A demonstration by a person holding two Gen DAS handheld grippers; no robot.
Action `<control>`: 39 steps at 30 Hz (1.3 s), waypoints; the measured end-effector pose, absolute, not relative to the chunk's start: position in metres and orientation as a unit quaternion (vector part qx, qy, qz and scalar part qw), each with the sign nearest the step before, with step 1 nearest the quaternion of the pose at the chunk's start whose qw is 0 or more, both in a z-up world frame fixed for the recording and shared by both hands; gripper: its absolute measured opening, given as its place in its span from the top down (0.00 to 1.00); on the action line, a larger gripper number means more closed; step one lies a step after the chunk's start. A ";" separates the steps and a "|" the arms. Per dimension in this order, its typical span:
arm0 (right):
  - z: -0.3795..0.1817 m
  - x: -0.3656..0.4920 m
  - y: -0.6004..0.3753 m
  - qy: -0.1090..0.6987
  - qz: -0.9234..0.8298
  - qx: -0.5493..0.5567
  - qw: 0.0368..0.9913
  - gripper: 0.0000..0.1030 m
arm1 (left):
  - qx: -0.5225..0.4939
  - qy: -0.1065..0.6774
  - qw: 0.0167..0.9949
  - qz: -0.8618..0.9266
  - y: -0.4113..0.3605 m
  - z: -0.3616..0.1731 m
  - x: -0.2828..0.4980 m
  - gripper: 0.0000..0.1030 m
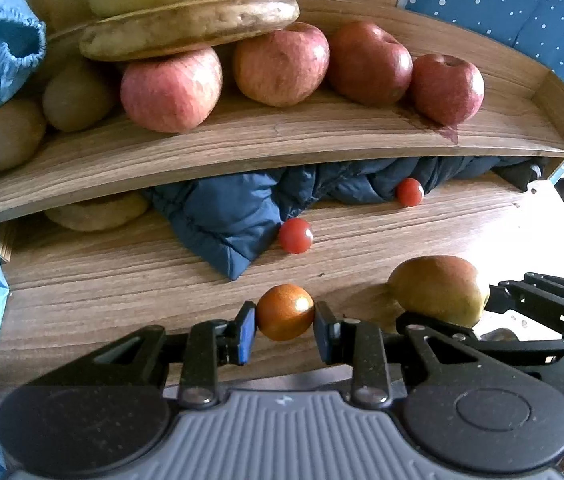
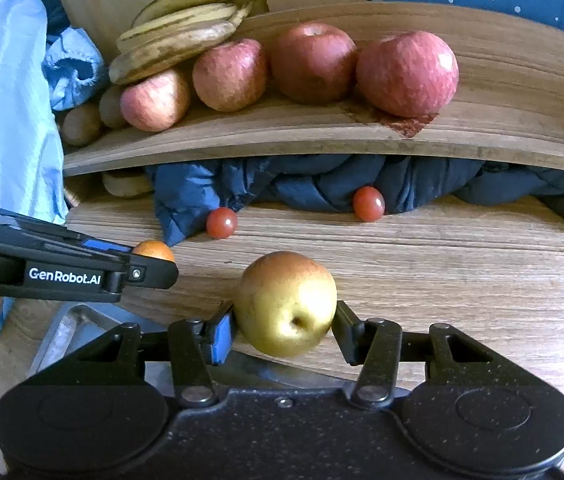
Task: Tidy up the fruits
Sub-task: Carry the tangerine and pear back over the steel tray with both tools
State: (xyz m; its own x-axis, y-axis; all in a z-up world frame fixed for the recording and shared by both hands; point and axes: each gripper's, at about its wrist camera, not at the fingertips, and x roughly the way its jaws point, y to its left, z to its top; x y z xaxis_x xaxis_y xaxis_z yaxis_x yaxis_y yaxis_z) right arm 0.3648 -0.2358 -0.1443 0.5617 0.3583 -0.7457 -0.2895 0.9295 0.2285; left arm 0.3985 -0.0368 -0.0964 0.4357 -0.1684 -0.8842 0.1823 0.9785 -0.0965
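Jaws of the left gripper (image 1: 285,322) were clamped on a small round orange citrus fruit (image 1: 285,312); the right gripper (image 2: 285,330) pinched a yellow-green pear (image 2: 286,304), blossom end toward its camera. Both fruits hung just above the wooden tabletop (image 2: 462,264), the raised wooden shelf (image 2: 322,136) with four red apples (image 2: 406,74) lying farther off and higher. Two cherry tomatoes (image 1: 296,235) lay between. Under the shelf, dark blue padded fabric (image 1: 225,216) hid whatever lay behind.

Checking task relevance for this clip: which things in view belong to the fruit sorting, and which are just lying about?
Belongs to the job:
small orange in the left gripper
pear in the right gripper
apples
bananas
kiwis
cherry tomatoes
wooden shelf

Lying about:
dark blue jacket
metal tray
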 end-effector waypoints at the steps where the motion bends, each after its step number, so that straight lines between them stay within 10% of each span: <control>1: -0.144 0.364 -0.236 0.431 0.184 0.039 0.883 0.49 | 0.007 0.521 0.847 -0.103 -0.037 -0.097 0.398 0.68; 39: -0.149 0.361 -0.244 0.411 0.190 0.058 0.890 0.47 | 0.003 0.515 0.852 -0.091 -0.039 -0.091 0.380 0.68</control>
